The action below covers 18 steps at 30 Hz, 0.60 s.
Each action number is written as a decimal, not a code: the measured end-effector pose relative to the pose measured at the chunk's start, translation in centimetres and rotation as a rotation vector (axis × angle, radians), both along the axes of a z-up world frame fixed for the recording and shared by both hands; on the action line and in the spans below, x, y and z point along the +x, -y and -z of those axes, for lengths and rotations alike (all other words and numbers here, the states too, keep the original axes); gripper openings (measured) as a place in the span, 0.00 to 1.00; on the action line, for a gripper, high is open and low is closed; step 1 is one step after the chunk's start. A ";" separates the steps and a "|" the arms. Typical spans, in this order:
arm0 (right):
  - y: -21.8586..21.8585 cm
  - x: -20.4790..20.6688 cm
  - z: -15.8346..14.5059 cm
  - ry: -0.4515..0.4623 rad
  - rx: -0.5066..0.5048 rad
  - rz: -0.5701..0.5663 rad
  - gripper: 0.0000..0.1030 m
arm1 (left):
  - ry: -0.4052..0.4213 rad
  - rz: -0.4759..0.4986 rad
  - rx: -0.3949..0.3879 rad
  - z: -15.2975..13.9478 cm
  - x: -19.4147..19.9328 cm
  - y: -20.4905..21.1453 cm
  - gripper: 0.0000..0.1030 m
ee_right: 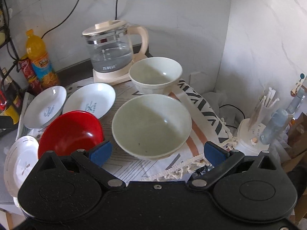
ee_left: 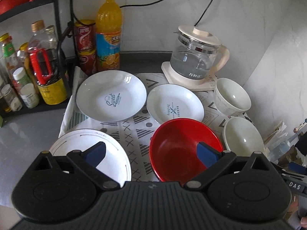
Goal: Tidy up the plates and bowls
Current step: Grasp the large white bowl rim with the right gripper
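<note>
On a patterned cloth (ee_left: pixel 134 132) lie two white printed plates, a larger one (ee_left: pixel 111 97) and a smaller one (ee_left: pixel 175 104), a white lined plate (ee_left: pixel 115 149), a red bowl (ee_left: pixel 178 145) and two pale bowls, one near (ee_left: pixel 242 136) and one far (ee_left: pixel 232 96). My left gripper (ee_left: pixel 151 153) is open and empty above the gap between the lined plate and the red bowl. My right gripper (ee_right: pixel 157 153) is open and empty, just in front of the near pale bowl (ee_right: pixel 151 124). The far pale bowl (ee_right: pixel 155 74), red bowl (ee_right: pixel 71 132) and plates (ee_right: pixel 90 99) also show there.
A glass kettle (ee_left: pixel 197 55) on its base stands behind the bowls. Bottles and cans (ee_left: pixel 107 34) and a black rack (ee_left: pixel 57 19) stand at the left. A wall (ee_right: pixel 259 48) closes the right side, with a holder of sticks and bottles (ee_right: pixel 268 115) below it.
</note>
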State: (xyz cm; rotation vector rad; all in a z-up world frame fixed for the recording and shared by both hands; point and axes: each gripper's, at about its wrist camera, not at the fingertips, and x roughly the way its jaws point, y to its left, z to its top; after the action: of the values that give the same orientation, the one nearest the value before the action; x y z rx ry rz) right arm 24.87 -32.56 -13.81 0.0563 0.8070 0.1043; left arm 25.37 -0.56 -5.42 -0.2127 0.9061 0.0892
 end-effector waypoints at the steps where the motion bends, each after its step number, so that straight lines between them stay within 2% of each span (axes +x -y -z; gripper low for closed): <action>1: 0.0 0.2 0.1 -0.009 -0.001 -0.001 1.00 | -0.002 0.006 -0.002 0.1 0.3 0.1 0.97; 7: 1.3 1.5 0.6 -0.044 0.032 0.027 1.00 | -0.006 0.052 -0.006 0.8 2.1 1.7 0.97; 14: 2.7 3.1 1.3 -0.018 0.043 0.027 1.00 | -0.006 0.125 -0.021 1.4 4.3 4.6 0.97; 18: 3.8 4.8 2.3 -0.049 0.071 0.029 0.91 | 0.004 0.173 -0.030 1.7 6.1 6.2 0.97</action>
State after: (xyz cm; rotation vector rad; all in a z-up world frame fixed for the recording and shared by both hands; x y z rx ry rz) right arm 29.64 -36.35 -16.07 0.1376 0.8515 0.1047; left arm 31.42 -6.75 -7.13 -0.1619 0.9192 -0.0852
